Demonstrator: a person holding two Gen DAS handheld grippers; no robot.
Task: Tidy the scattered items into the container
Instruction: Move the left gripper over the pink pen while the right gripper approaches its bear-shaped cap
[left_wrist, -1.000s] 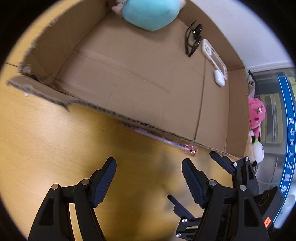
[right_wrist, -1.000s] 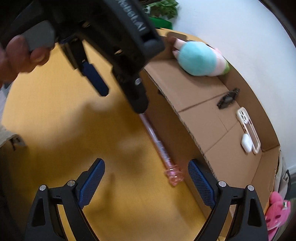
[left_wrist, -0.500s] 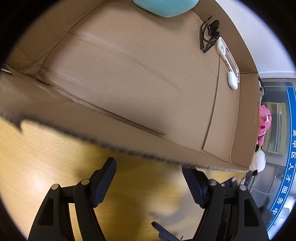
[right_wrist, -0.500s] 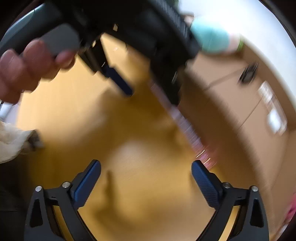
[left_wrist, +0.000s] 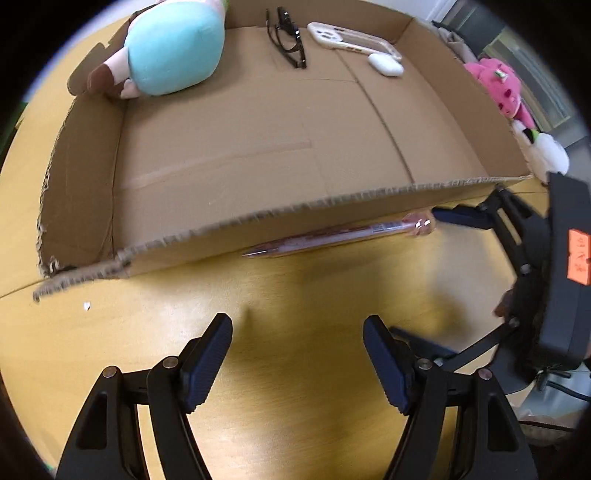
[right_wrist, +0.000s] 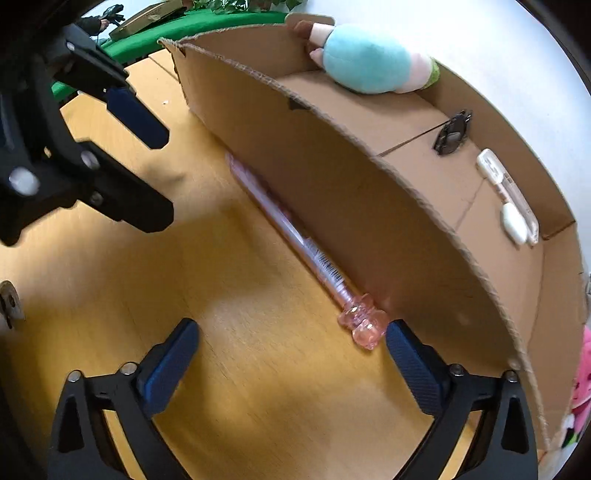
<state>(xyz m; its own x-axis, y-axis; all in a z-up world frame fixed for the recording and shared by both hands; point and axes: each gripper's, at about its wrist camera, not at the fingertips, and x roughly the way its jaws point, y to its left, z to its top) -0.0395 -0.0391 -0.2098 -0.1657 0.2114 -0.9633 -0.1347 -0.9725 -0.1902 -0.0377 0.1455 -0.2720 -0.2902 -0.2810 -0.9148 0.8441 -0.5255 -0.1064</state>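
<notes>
Pink pen (right_wrist: 306, 251) lies against cardboard box (right_wrist: 354, 192) near wall, its cap just beyond the wide-open, empty right gripper (right_wrist: 291, 354); left gripper (left_wrist: 297, 363) wide too.

One pen (right_wrist: 303, 243), one box (left_wrist: 258, 155), two grippers.

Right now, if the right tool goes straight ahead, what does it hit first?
Most likely the pink pen's flower-shaped cap, just ahead of the open right tool, lying against the cardboard box wall. Depth is uncertain.
</notes>
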